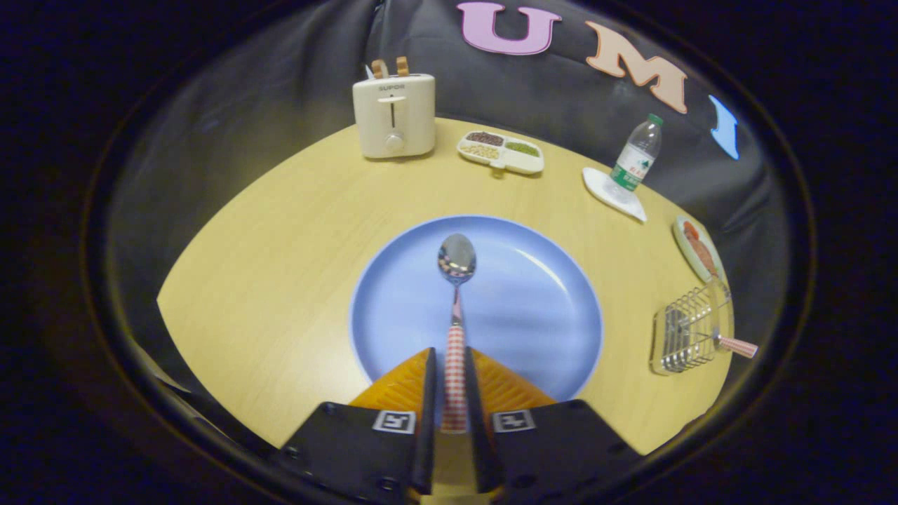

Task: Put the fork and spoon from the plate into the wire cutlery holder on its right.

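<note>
The gripper (451,365) has its jaws closed on the checked handle of the spoon (456,280), whose bowl points ahead over the blue plate (533,337). The step in hand seems to be carrying the spoon. Next it must travel right to the wire cutlery holder (687,333) on the bench (280,280). A checked handle already sticks out there, probably the fork; its head is hard to see.
</note>
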Motion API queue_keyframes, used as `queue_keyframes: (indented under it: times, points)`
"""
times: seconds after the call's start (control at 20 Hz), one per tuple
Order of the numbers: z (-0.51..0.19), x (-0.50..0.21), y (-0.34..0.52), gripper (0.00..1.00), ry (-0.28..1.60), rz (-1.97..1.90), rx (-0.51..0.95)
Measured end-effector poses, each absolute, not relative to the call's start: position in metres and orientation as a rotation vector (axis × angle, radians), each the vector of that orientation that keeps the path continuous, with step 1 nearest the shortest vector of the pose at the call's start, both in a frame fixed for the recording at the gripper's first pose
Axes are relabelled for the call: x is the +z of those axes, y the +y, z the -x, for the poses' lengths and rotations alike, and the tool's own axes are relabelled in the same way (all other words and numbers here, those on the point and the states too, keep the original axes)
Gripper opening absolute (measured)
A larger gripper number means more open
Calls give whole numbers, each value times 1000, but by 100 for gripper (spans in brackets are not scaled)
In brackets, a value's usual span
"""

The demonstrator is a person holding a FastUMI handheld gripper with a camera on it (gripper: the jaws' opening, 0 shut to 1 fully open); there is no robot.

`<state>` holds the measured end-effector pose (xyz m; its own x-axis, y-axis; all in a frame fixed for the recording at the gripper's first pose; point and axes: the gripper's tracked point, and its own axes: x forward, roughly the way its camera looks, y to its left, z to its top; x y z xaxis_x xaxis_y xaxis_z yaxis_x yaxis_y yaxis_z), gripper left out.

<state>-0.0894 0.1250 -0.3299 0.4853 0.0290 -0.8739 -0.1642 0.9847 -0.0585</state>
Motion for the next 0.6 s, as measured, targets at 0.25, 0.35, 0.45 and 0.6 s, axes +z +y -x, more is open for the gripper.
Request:
queue_keyframes:
  times: [0.25,0.35,0.45,0.6]
  points:
    - [92,-330,118,12,1089,160,132]
    - [95,-325,115,11,1113,152,153]
    - [90,-315,105,10,1109,142,154]
    - [87,-296,89,10,1111,156,168]
